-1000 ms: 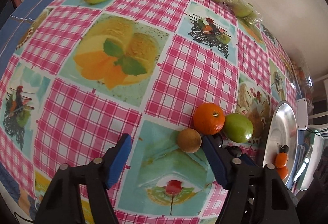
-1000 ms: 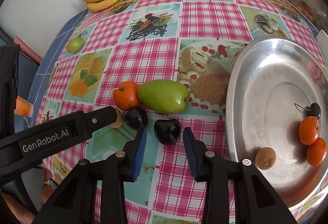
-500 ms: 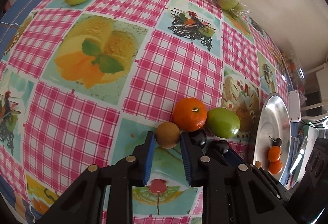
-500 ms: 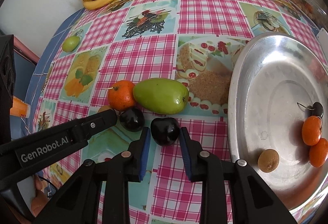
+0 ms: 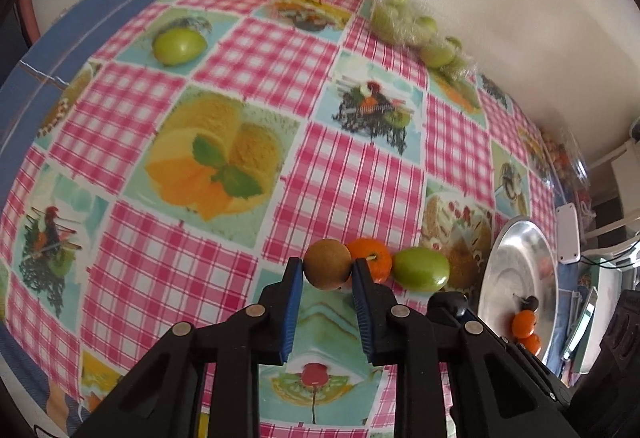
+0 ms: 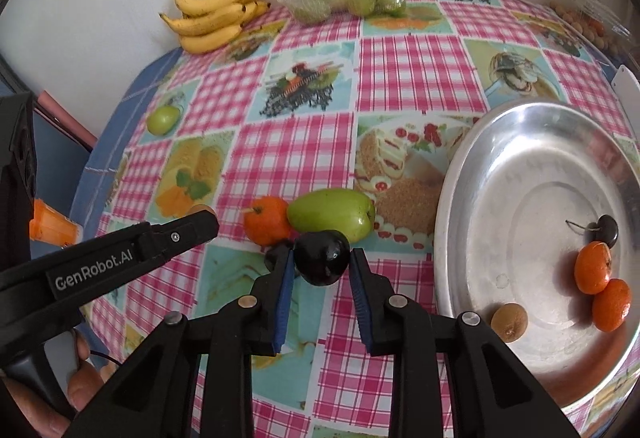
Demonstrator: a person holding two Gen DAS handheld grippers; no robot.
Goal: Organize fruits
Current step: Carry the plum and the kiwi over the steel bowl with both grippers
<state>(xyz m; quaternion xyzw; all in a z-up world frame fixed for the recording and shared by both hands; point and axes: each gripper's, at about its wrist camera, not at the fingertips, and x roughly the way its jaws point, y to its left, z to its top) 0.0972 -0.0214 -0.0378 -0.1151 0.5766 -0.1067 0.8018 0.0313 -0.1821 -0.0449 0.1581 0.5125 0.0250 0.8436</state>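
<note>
A brown fruit [image 5: 328, 264] is pinched by the left gripper [image 5: 325, 280] and a dark plum [image 6: 322, 257] by the right gripper [image 6: 320, 270] — both just above the counter [image 5: 348, 173]; carrying to the tray [image 6: 532, 141] is called for next

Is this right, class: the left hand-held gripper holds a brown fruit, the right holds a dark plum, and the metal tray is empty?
Not quite: the metal tray is not empty. The right wrist view shows two oranges, a brown fruit and a dark one in it. The left hand-held gripper does hold a brown fruit, the right hand-held gripper a dark plum.
</note>
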